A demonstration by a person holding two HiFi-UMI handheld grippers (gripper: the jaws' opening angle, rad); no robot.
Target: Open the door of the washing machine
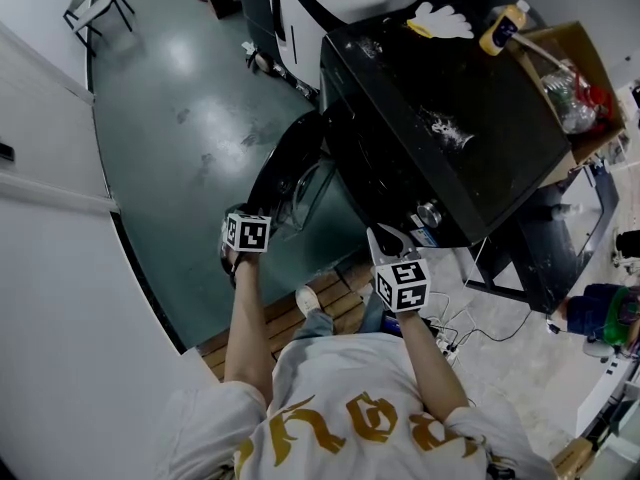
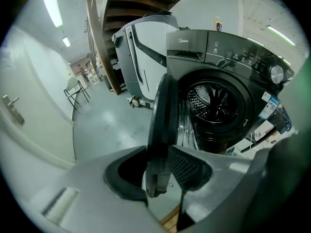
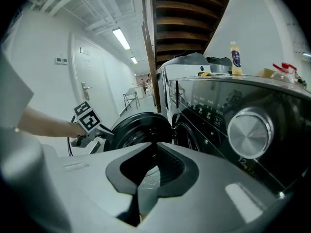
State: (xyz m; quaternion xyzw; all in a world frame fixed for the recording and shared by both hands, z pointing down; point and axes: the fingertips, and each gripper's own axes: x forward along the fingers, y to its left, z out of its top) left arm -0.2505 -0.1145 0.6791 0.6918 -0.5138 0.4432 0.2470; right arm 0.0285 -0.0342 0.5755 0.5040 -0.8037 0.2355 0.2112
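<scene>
Right now your left gripper (image 2: pixel 158 152) is clenched on the free edge of the door (image 2: pixel 163 106). The rim runs down between the two pads (image 2: pixel 187 166) and ends just below them. The door is swung well out from the washer (image 1: pixel 450 138), edge-on to that gripper's camera. Behind it the round opening is bare and the drum (image 2: pixel 216 103) shows. From your head the door reads as a dark disc standing out over the green floor (image 1: pixel 180 98), with your left cube right at its outer edge.

Your right gripper (image 3: pixel 155 147) has its jaws pressed together at the tips with nothing between them. It sits in front of the control panel, close to the dial (image 3: pixel 250 132), and apart from the door. In its view the door's inner face and your left gripper lie off to the left.

On the washer's top stand a bottle (image 1: pixel 503 26), a white glove (image 1: pixel 440 20) and a cardboard box (image 1: pixel 575 78) at the far end. A chair (image 1: pixel 95 3) stands well away across the floor
</scene>
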